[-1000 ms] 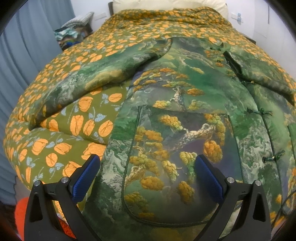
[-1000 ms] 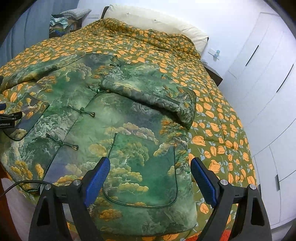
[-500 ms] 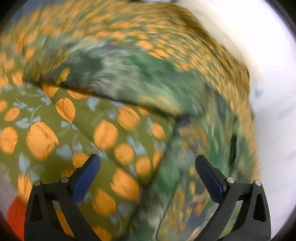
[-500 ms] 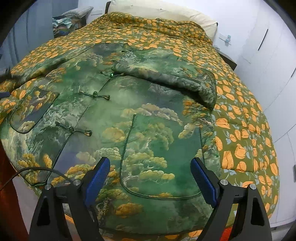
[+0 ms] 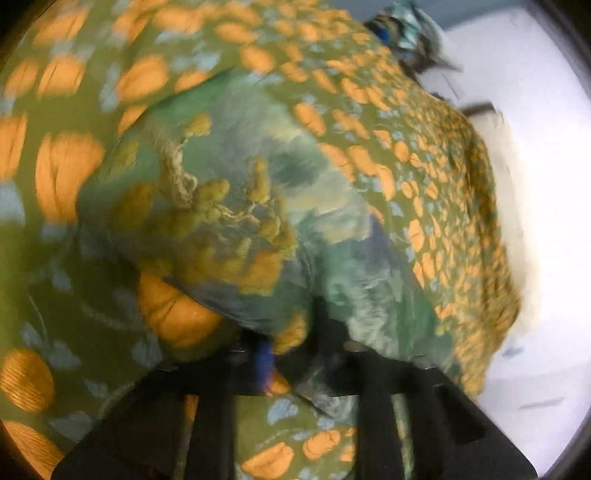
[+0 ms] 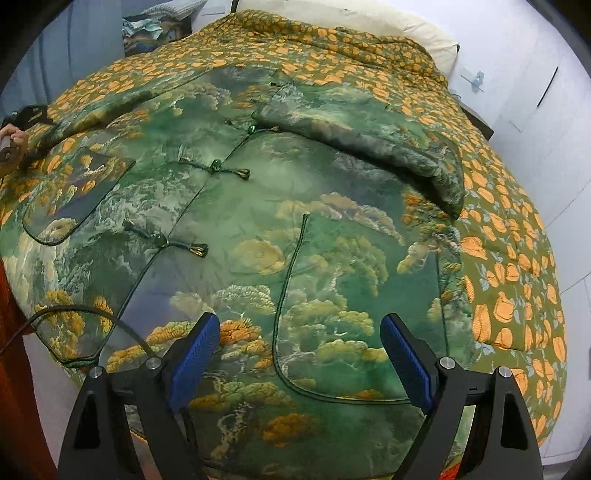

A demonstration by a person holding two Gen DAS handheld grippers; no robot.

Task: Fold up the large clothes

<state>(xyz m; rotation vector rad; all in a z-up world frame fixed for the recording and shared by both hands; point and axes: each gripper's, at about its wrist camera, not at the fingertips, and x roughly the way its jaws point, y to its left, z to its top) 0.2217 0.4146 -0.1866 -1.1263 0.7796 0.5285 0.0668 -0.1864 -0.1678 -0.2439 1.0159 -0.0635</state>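
A large green brocade jacket (image 6: 258, 206) with knot buttons and two patch pockets lies spread face up on the bed. Its right sleeve (image 6: 369, 136) is folded across the chest. Its left sleeve (image 5: 221, 206) fills the blurred left wrist view. My left gripper (image 5: 284, 354) is shut on that sleeve's end, and it shows small at the far left of the right wrist view (image 6: 22, 118). My right gripper (image 6: 299, 354) is open and empty, hovering over the jacket's hem near the right pocket.
An olive bedspread (image 6: 509, 266) with orange leaf print covers the bed. A cream pillow (image 6: 354, 18) lies at the head. White wardrobe doors (image 6: 554, 129) stand on the right. A pile of clothes (image 6: 155, 26) sits at the back left. A black cable (image 6: 92, 317) trails over the hem.
My left gripper swung left from the pocket to the left sleeve and closed on its end. My right gripper moved closer over the hem and stayed open.
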